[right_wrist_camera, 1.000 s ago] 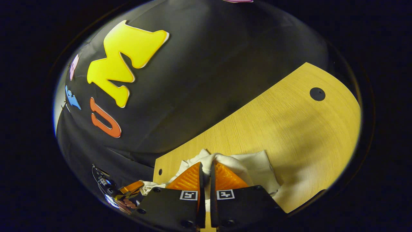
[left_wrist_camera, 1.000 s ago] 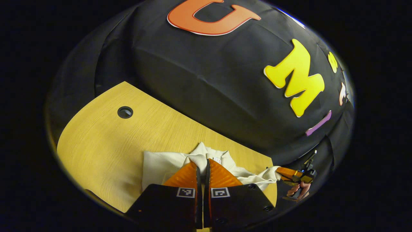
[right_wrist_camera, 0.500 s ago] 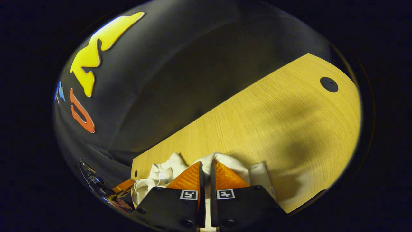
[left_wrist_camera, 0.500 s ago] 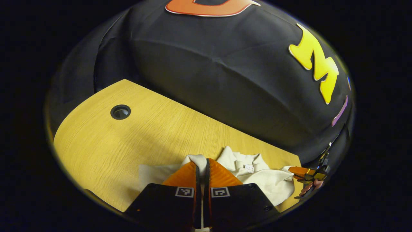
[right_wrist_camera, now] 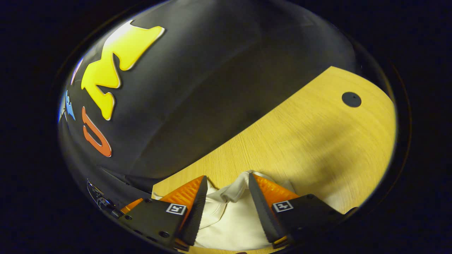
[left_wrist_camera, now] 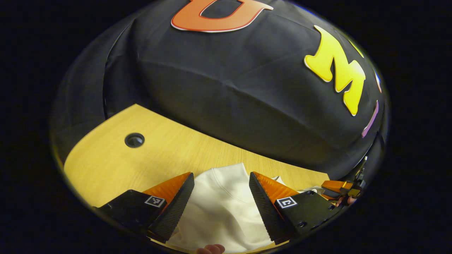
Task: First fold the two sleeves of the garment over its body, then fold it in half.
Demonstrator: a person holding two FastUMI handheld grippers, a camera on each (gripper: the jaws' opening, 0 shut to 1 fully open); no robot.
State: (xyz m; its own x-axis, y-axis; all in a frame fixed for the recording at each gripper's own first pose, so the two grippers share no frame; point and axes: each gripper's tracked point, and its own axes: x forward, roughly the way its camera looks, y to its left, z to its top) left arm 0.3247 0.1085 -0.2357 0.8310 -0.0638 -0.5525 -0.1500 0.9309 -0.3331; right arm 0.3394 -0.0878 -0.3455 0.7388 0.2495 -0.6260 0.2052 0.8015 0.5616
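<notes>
A cream-white garment (left_wrist_camera: 220,208) lies bunched on the yellow wooden table (left_wrist_camera: 169,155). My left gripper (left_wrist_camera: 221,178) stands open over it, its orange fingers spread wide to either side of the cloth. In the right gripper view the garment (right_wrist_camera: 229,218) lies below my right gripper (right_wrist_camera: 227,180), which is open too, with a raised fold of cloth in the gap and neither finger pressing on it. The right gripper (left_wrist_camera: 337,187) appears far off at the garment's right edge in the left gripper view, with a hand behind it.
A round cable hole (left_wrist_camera: 134,140) is set in the table to the far left, and another hole (right_wrist_camera: 351,99) to the far right in the right gripper view. The table's far edge runs along the black booth wall (left_wrist_camera: 247,98). A fingertip (left_wrist_camera: 210,249) shows at the bottom.
Both grippers were shut on bunched cloth and have opened wide, letting the garment go. The cloth now lies flatter between the fingers.
</notes>
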